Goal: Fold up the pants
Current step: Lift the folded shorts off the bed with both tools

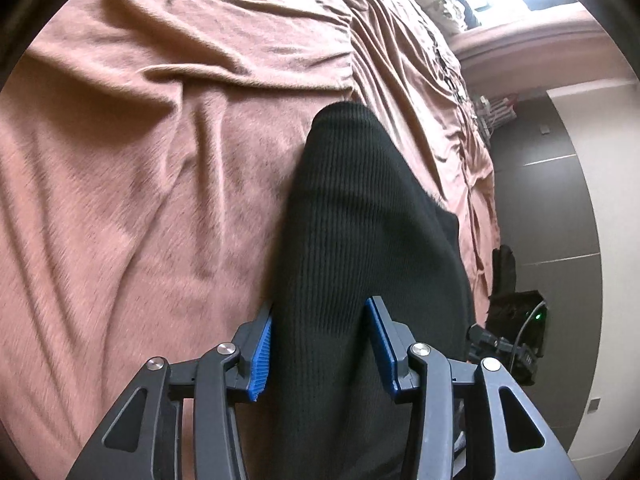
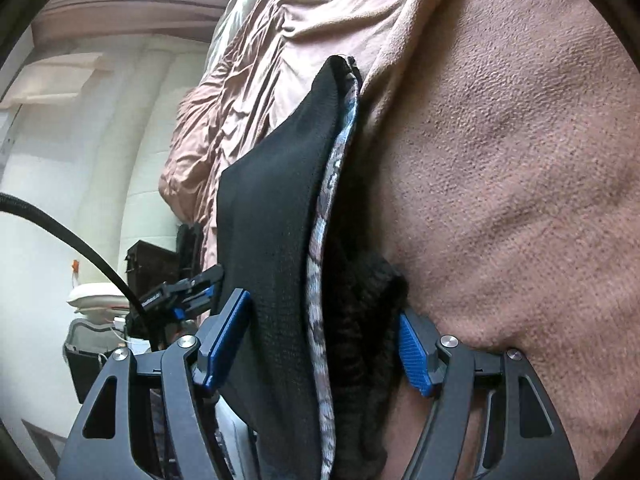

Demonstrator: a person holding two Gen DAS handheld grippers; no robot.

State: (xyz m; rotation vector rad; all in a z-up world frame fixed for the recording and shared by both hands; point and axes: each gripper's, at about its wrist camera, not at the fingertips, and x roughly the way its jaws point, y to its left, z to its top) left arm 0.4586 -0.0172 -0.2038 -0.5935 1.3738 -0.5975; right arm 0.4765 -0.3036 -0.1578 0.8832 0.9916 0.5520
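Observation:
The pants [image 1: 352, 232] are black ribbed fabric lying along the right side of a pink blanket [image 1: 160, 160]. My left gripper [image 1: 320, 344] has its blue pads on both sides of the fabric, with a wide gap between them. In the right wrist view the pants [image 2: 272, 240] show a black outer layer, a patterned grey lining edge [image 2: 334, 184] and a fuzzy dark inside. My right gripper [image 2: 324, 336] straddles this thick bunch, jaws wide apart, pads against its sides. The other gripper [image 2: 180, 292] shows at the left, just past the fabric.
The pink blanket [image 2: 520, 160] covers the bed. A crumpled pink sheet [image 2: 248, 80] hangs at the bed's edge. Dark grey floor [image 1: 560, 200] and a black device with a green light [image 1: 528, 320] lie beyond the edge. A black cable [image 2: 60, 228] crosses the left.

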